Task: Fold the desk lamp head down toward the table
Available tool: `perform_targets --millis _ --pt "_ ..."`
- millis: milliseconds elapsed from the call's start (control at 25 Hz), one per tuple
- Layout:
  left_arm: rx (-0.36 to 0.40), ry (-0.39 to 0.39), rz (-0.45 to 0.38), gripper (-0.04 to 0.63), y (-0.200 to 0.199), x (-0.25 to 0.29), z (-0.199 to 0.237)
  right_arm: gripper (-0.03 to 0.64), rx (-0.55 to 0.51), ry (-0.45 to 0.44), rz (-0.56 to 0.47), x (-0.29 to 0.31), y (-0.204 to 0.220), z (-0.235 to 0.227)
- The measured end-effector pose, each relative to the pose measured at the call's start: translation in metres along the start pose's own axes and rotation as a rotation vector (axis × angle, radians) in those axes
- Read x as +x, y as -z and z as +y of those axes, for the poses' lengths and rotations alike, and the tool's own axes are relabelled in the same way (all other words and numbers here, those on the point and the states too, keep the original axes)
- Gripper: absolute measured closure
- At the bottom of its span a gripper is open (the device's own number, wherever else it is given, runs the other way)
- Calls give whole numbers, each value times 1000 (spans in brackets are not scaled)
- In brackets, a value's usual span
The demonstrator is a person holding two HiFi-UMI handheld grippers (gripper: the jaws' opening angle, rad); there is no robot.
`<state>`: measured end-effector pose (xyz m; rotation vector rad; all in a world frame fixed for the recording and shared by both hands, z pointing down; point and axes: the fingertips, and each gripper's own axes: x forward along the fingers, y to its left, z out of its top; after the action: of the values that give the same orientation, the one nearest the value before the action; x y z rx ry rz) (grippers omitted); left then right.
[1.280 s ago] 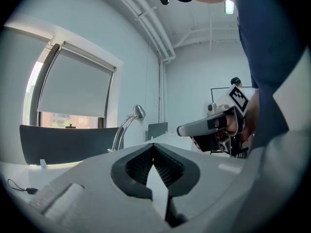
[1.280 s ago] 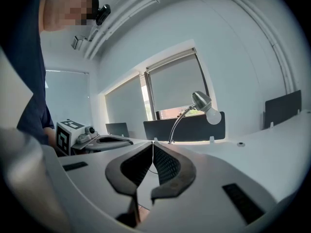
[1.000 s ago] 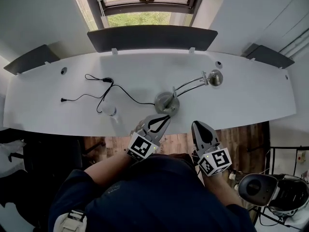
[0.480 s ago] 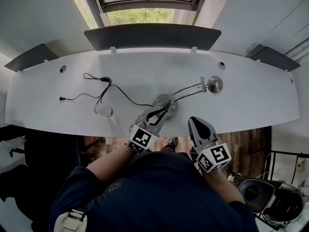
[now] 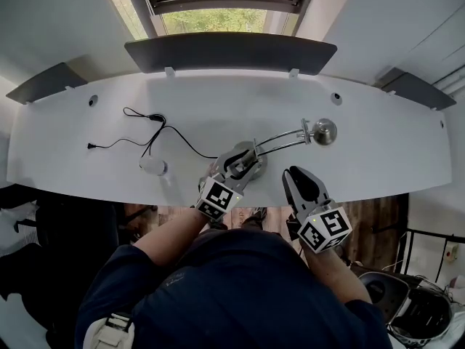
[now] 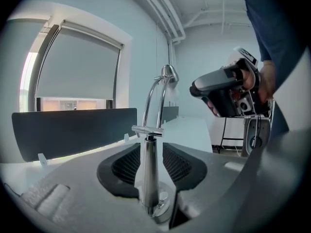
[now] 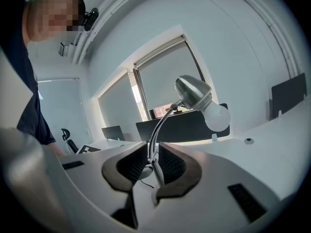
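Observation:
A silver desk lamp stands near the front edge of the white desk (image 5: 378, 158). Its round base (image 5: 254, 153) carries a double-rod arm (image 5: 283, 138) that runs right to the lamp head (image 5: 324, 131). My left gripper (image 5: 243, 158) is over the base, its jaws opening with the upright post (image 6: 149, 169) between them, untouched by the pads. In the left gripper view the left gripper (image 6: 153, 166) frames that post. My right gripper (image 5: 299, 177) hovers at the desk edge, jaws opening, with nothing between them. The right gripper view looks past the right gripper (image 7: 148, 166) to the arm (image 7: 156, 135), head (image 7: 193, 92) and bulb (image 7: 217, 118).
A black cable (image 5: 156, 133) snakes across the desk's left half, with a small white round piece (image 5: 152, 166) near its front edge. A dark divider panel (image 5: 229, 53) stands along the back under the window. The person's body fills the near side.
Both grippers moved forward toward the lamp and their jaws went from shut to open. The left gripper now straddles the lamp's post over the base.

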<state>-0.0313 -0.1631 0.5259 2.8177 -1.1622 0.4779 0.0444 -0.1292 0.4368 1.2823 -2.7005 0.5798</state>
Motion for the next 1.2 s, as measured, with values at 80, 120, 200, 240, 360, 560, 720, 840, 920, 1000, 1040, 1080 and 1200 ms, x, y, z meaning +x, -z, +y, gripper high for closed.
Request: perform_targets --millis 80,120,200,240,360,560,720,840,920,1000,1040,1080,1200 --pt "0 8 -8 463 3 6 0 534 6 -2 -2 4 -4 -1" --pt "-5 15 -16 460 6 10 0 530 11 -3 -3 7 -5 -2" --pt "-8 21 -22 459 8 16 1 521 24 -4 -2 13 -8 -2" --pt "-6 20 -16 459 8 18 2 514 31 -4 -1 16 -9 -2" --pt "-4 26 -2 459 8 24 0 506 43 -4 -5 23 -17 -3" --pt "8 54 -14 459 10 33 -6 503 60 17 -24 30 -30 -10" --pt "6 48 -17 459 9 37 -6 503 104 34 -53 33 -39 -20" --pt "11 50 -20 459 7 38 -4 505 117 35 -72 35 -47 -23" --pt "16 51 -20 459 7 39 -3 514 127 33 -73 36 -49 -24" --pt "26 51 -11 463 7 40 -3 528 145 24 -79 36 -48 -24" --pt "34 51 -8 467 8 40 -4 531 152 16 -84 36 -48 -24" --pt "40 51 -8 469 8 40 -4 534 160 7 -90 35 -48 -23" --pt "40 53 -16 471 8 41 -3 545 187 -18 -103 36 -48 -24"
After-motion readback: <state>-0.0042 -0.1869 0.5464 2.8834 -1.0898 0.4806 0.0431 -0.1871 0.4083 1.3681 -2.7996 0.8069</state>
